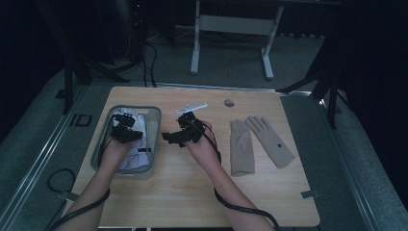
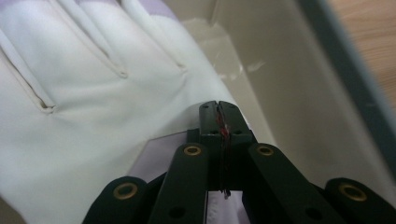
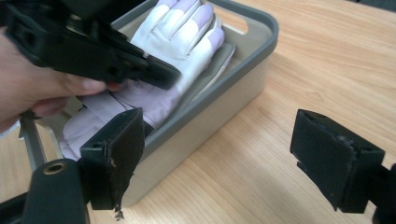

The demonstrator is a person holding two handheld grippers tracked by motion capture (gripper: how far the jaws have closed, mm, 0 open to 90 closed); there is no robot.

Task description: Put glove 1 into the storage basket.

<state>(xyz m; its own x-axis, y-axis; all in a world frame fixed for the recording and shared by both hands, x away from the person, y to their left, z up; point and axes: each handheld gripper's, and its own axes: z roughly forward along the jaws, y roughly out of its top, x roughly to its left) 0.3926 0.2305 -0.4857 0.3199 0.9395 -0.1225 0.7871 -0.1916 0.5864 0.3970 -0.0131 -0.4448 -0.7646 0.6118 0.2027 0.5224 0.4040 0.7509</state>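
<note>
Pale wood-grain tabletop (image 1: 192, 192) lies nearest the person, bare around both forearms. On it, the left gripper (image 1: 126, 131) hangs inside the grey rectangular plastic bin (image 1: 155, 115), its jaws pressed together just over the white and lilac fabric glove (image 2: 84, 93) that lies flat in the bin; in its own view no cloth can be seen caught between them, so it looks empty, though the tips sit so close to the glove that I cannot be certain. If a strand or fold is snagged there, lifting away could drag the glove up and tip it over the bin's wall.

Beside the bin, over bare wood, the right gripper (image 1: 183, 134) has its jaws spread wide with nothing between them. Its nearer pad is frayed at the lower edge, which may weaken any later pinch on thin cloth.

Further right lies the pair of beige fabric gloves (image 1: 260, 142), flat and well apart from both grippers. Should they be meant for the bin, a limp glove gripped at one fingertip would likely slide free.

Beyond, a small white strip (image 1: 192, 107) and a small grey round object (image 1: 229, 102) sit near the far edge.
</note>
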